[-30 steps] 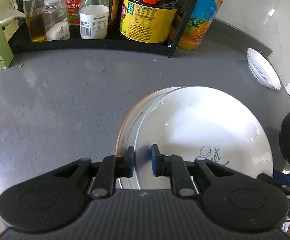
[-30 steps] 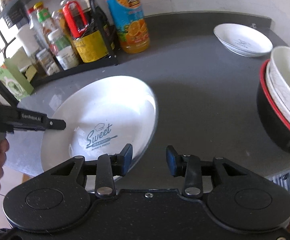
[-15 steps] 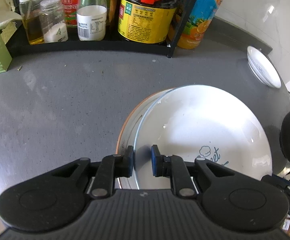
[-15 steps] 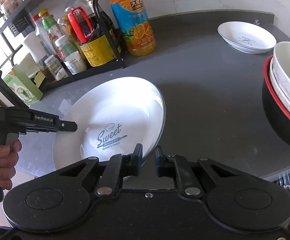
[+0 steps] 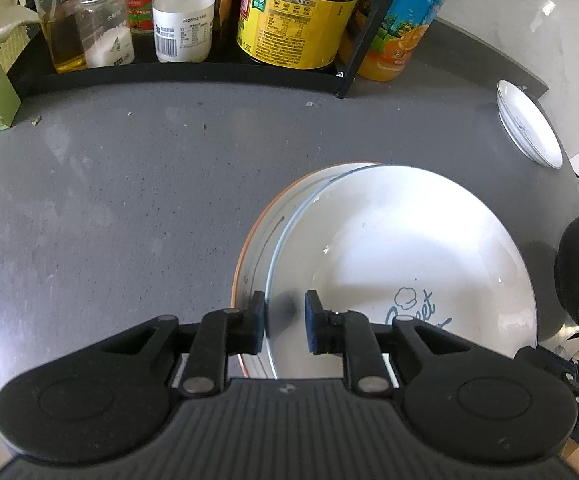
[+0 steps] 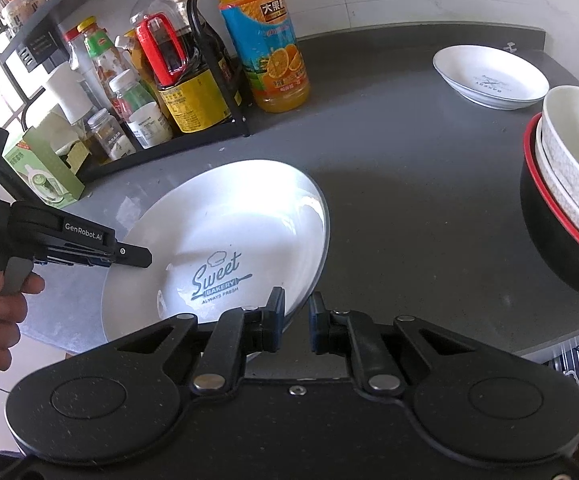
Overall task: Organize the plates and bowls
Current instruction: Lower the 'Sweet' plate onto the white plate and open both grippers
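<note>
A white plate [image 5: 389, 248] printed "Sweet Bakery" [image 6: 229, 216] lies over an orange-rimmed plate [image 5: 251, 256] on the grey counter. My left gripper [image 5: 285, 320] straddles its left rim, slightly open. One pad touches the rim and the other stands just off the plate, casting a shadow on it. From the right wrist view this left gripper [image 6: 129, 256] reaches in over the plate's far edge, held by a hand. My right gripper [image 6: 295, 320] is shut on the plate's near right rim. A small white dish [image 6: 489, 76] sits at the back right. White bowls nest in a black, red-rimmed bowl [image 6: 569, 216].
A black rack [image 5: 193, 76] of sauce bottles and jars lines the back. An orange juice bottle [image 6: 265, 48] stands beside it and a green box [image 6: 45, 172] at the left. The counter edge [image 6: 569, 340] runs close to the bowl stack.
My right gripper moved in and shut on the white plate's rim. My left gripper's fingers have parted a little on the opposite rim.
</note>
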Tool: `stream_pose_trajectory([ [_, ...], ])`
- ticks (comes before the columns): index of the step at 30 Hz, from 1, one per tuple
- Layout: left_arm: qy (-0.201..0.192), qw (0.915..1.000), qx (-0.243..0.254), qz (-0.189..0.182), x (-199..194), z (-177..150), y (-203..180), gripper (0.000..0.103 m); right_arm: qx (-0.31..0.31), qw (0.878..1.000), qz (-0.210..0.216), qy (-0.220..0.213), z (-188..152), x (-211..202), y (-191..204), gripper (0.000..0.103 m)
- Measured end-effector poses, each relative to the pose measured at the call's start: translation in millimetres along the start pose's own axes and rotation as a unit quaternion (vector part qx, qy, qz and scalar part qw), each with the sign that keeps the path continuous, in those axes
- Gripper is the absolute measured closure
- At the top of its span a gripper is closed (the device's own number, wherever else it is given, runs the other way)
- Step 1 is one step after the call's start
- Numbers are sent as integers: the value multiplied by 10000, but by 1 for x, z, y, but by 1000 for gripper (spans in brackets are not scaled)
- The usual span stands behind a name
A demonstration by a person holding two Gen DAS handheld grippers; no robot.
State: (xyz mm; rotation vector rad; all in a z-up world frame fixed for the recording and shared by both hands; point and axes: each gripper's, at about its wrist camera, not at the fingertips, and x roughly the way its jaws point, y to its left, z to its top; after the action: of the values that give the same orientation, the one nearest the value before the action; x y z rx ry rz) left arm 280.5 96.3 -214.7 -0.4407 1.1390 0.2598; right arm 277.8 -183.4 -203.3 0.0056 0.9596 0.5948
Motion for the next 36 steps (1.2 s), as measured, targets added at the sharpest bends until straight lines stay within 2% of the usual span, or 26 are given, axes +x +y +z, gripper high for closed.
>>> stream_pose_trajectory([
  [8, 16, 9999, 122, 65, 3, 2, -6, 80, -16, 9999, -65, -75, 0, -5, 1, 94],
  [18, -241, 9992, 238, 223, -10, 3, -14, 59, 15, 9999, -118, -21, 2, -1, 2, 94],
  [19, -277, 9990, 190, 282, -12, 2, -13, 54, -6, 9999, -134, -12, 2, 0, 3, 94],
  [21, -343, 9984, 161, 423, -13, 2, -10, 51, -39, 9999, -156, 16, 3, 3, 5, 93],
  [26, -250, 9983, 89, 516, -2, 1, -3, 50, -45, 9998, -151, 103, 3, 11, 8, 93],
  [29, -307, 9969, 117, 708, 0, -2, 1, 50, -89, 9997, -159, 191, 3, 17, 10, 93],
  [36, -297, 9982, 126, 511, 3, 1, 12, 50, -287, 9990, -261, 220, 6, 23, 13, 91],
])
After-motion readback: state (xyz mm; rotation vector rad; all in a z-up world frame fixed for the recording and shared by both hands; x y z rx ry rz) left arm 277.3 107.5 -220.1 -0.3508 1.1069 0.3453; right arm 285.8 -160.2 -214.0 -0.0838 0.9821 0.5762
